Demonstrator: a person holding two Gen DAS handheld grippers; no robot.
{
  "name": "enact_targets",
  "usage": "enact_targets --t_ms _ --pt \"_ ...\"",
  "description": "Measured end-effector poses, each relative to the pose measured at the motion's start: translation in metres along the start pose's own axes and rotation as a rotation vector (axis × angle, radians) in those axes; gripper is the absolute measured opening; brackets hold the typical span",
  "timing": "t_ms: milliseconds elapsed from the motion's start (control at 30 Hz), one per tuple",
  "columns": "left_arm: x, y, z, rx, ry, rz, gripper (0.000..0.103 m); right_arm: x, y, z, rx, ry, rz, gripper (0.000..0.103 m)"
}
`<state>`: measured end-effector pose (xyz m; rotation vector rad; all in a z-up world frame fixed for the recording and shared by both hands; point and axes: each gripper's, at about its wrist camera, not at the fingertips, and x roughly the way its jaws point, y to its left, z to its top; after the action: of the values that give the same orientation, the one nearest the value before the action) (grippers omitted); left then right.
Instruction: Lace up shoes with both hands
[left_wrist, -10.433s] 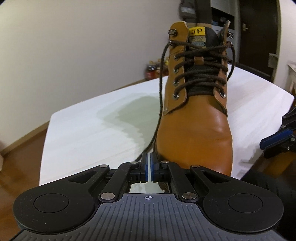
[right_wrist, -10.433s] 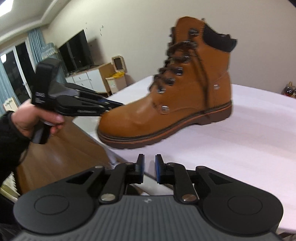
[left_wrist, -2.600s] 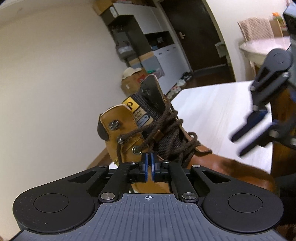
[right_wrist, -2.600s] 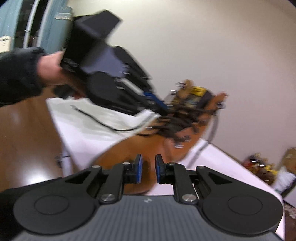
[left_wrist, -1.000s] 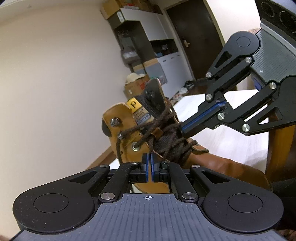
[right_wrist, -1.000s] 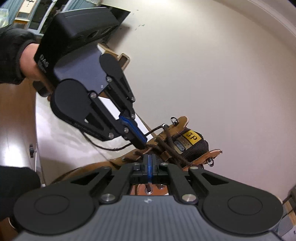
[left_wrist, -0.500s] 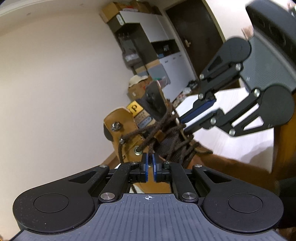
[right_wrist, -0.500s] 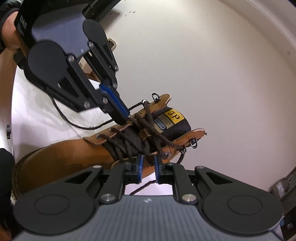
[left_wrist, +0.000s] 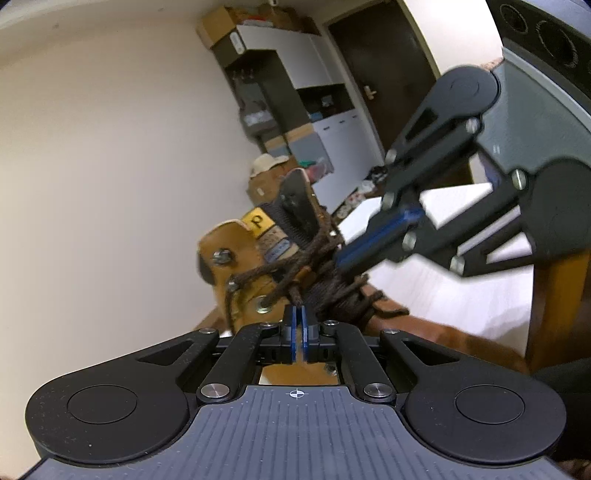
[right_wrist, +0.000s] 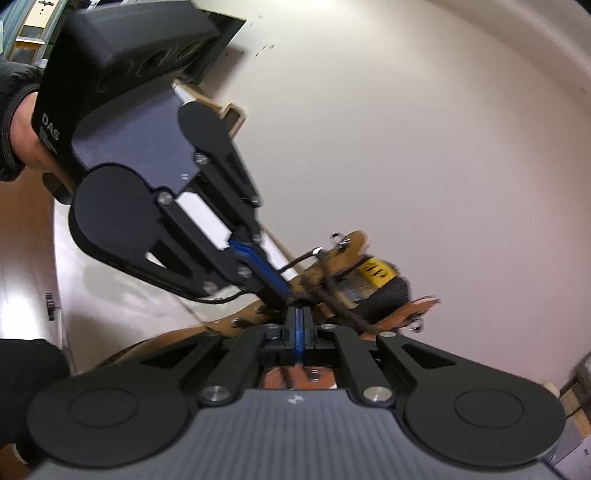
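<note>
The tan leather lace-up boot (left_wrist: 240, 258) is kept on the white desk (left_wrist: 443, 295), toe cut off by the left hand-held gripper (left_wrist: 297, 317), whose jaws have just been opening, barely parted at the dark brown lace (left_wrist: 295, 266). The right hand-held gripper (right_wrist: 298, 321) is seen pinched closed at the laces; whether anything's caught can't be told.

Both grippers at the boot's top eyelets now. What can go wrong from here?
1. The left gripper shows a slit between its pads, having just been opening, with the lace end at its tips: the lace may slip free.
2. The right gripper is shut close beside the left gripper's fingers: they may collide.
3. The boot looks tilted off the white table; a pull may shift it.
</note>
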<state>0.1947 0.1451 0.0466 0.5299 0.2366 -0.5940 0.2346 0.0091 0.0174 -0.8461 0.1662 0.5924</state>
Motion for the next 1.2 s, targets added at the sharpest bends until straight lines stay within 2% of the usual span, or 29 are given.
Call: enact_targets --t_ms 100,200,300,433,667,800,1100,1133,1200 --pt "-0.007 0.004 -0.001 0.015 -0.028 0.033 0.009 -0.001 -0.004 -0.006 -0.026 0.017 -0.060 0.005" --pt "0.000 -0.003 0.002 0.095 -0.021 0.050 0.011 0.005 -0.010 -0.015 -0.041 0.058 -0.105 0.006" --pt "0.009 -0.012 0.004 0.190 -0.013 0.061 0.011 0.006 -0.009 -0.018 -0.073 0.057 -0.113 0.013" --pt "0.013 -0.016 0.001 0.259 0.004 0.086 0.011 0.012 -0.001 -0.020 -0.168 0.059 -0.127 0.014" --pt "0.013 -0.019 -0.004 0.259 0.007 0.096 0.011 0.014 -0.003 -0.025 -0.152 0.067 -0.130 0.014" --pt "0.015 -0.021 0.002 0.264 -0.026 0.093 0.011 0.016 0.001 -0.028 -0.162 0.049 -0.138 0.014" --pt "0.030 -0.026 0.006 0.329 -0.028 0.082 0.010 0.016 0.002 -0.021 -0.205 0.046 -0.137 0.013" --pt "0.031 -0.025 0.007 0.313 -0.022 0.077 0.005 0.017 0.001 -0.021 -0.200 0.048 -0.133 0.011" --pt "0.032 -0.023 0.010 0.273 -0.015 0.070 0.003 0.019 -0.003 -0.020 -0.156 0.057 -0.107 0.004"
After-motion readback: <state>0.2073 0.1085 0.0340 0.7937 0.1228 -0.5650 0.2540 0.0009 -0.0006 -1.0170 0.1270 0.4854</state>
